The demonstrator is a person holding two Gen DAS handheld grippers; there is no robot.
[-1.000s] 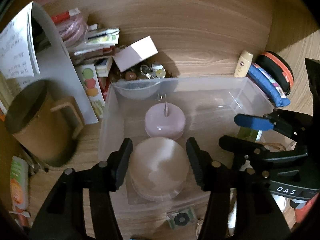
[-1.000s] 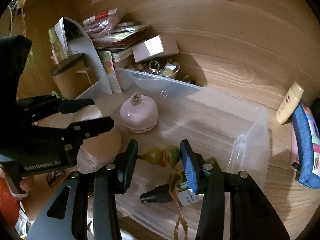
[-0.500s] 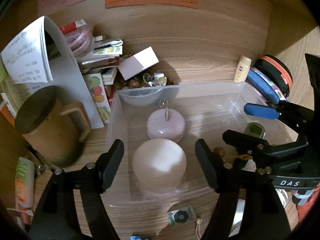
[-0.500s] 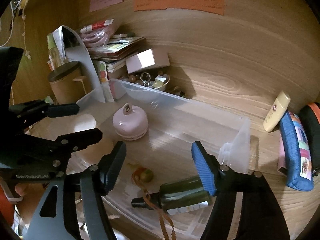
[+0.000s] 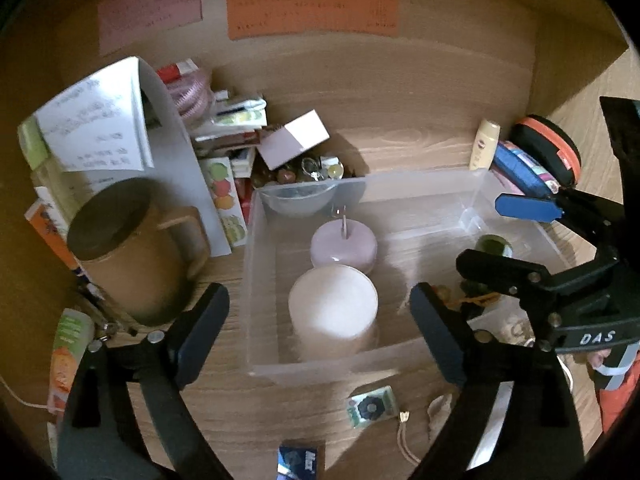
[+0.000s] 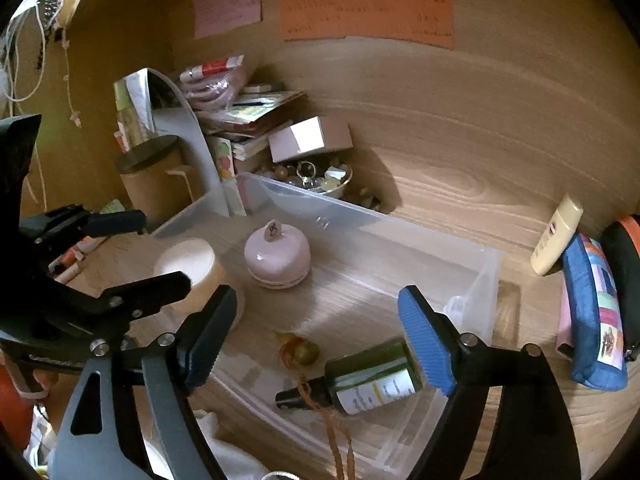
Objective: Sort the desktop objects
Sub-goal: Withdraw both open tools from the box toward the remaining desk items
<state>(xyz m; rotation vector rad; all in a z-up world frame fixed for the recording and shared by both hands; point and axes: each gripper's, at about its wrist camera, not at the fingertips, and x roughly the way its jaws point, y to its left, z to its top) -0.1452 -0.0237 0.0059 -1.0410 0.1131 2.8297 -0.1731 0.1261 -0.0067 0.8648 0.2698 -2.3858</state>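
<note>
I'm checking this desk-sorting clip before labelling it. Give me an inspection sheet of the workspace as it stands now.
Surface: wood-grain desk, crowded at the back left.
Job's things: clear plastic bin holds a white round jar, pink macaron-shaped case, dark green glass bottle lying down, and a small green-yellow charm on a cord.
Clutter: brown lidded mug, stacked booklets, bowl of beads, cream tube, blue pouch.
Grippers: left claw opening, nothing gripped; right claw opening, empty.
Cables: white cords at the far left.
Surroundings: pink, green, orange paper notes on the wooden back panel.
</note>
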